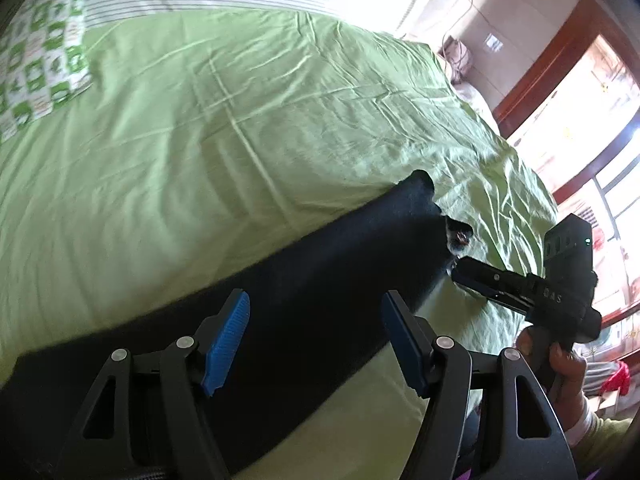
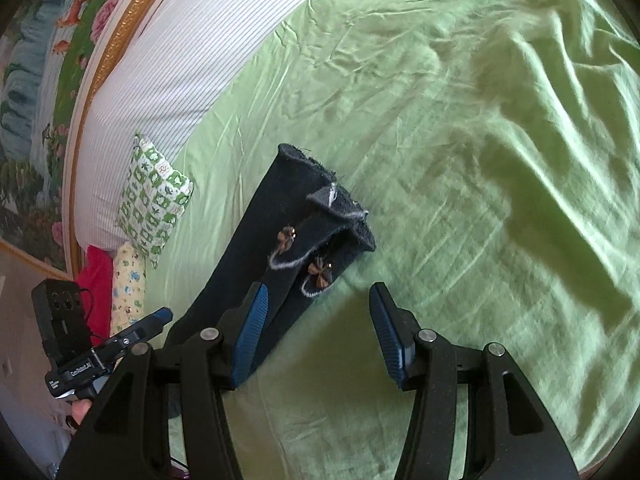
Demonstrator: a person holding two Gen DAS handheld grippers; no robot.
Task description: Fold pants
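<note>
Dark navy pants [image 1: 280, 288] lie folded lengthwise in a long strip on a green bed sheet [image 1: 240, 120]. In the right wrist view the pants [image 2: 256, 232] show a waistband with grey trim and two small brown flower decorations. My left gripper [image 1: 316, 344] is open and empty, just above the middle of the pants strip. My right gripper [image 2: 320, 336] is open and empty, hovering near the waist end, its left finger over the fabric. The right gripper also shows in the left wrist view [image 1: 472, 276], beside the waist end. The left gripper shows in the right wrist view [image 2: 160, 316].
A green-and-white patterned pillow [image 2: 156, 200] and a striped white headboard cushion [image 2: 180, 60] lie at the bed's head. Red and patterned cloths [image 2: 112, 284] sit beside the pillow. A window [image 1: 600, 160] and the bed's edge are to the right.
</note>
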